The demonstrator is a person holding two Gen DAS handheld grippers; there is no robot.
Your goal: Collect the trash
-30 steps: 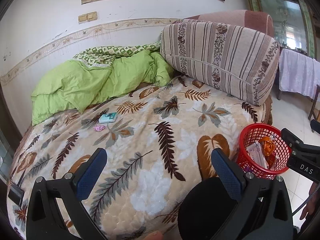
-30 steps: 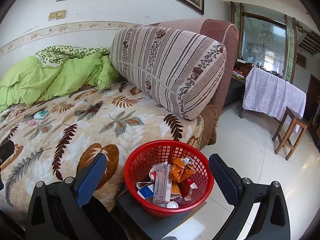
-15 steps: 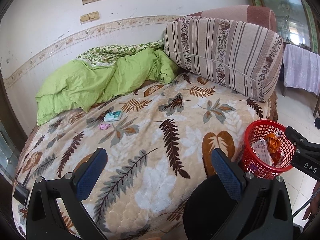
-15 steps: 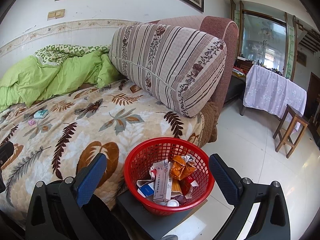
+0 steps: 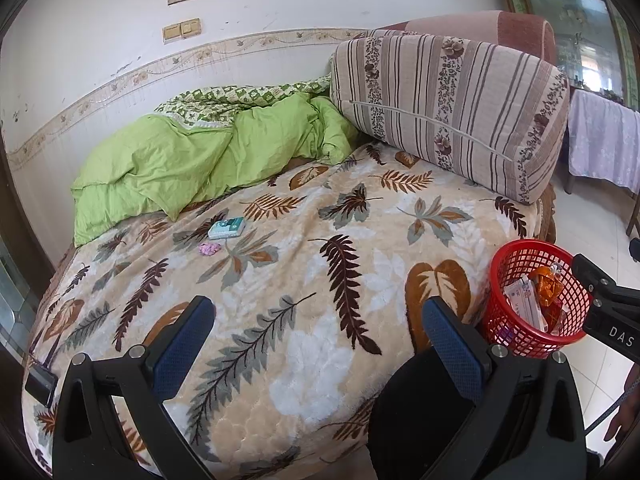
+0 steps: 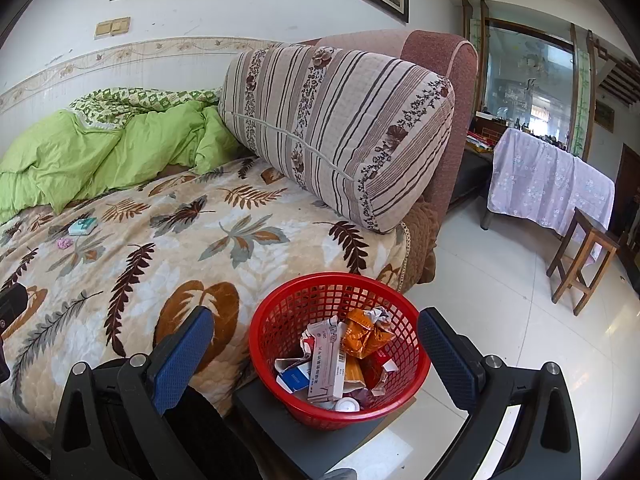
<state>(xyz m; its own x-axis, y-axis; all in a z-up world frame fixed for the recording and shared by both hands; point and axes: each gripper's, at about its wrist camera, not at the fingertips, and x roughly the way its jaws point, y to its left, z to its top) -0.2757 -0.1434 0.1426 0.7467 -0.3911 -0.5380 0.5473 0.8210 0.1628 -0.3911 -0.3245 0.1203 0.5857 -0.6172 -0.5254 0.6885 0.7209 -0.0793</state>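
Observation:
A red mesh basket (image 6: 280, 320) holding crumpled boxes and wrappers stands on a dark stool beside the bed; it also shows in the left wrist view (image 5: 516, 260). On the leaf-print blanket (image 5: 320, 280) lie a small teal-and-white packet (image 5: 226, 227) and a pink crumpled scrap (image 5: 209, 248), also in the right wrist view as the packet (image 6: 82, 226) and the scrap (image 6: 64, 243). My left gripper (image 5: 316, 332) is open and empty above the bed's near part. My right gripper (image 6: 316, 344) is open and empty, its jaws on either side of the basket.
A green duvet (image 5: 180, 168) is bunched against the wall. A big striped cushion (image 6: 340, 128) leans on the brown headboard. A cloth-covered table (image 6: 548, 184) and a wooden stool (image 6: 584, 256) stand on the tiled floor at right. A dark round object (image 5: 420, 420) sits below the left gripper.
The left gripper has risen and tilted a little, so the bed and basket sit lower in its view. The right view has barely shifted. Both grippers stay open.

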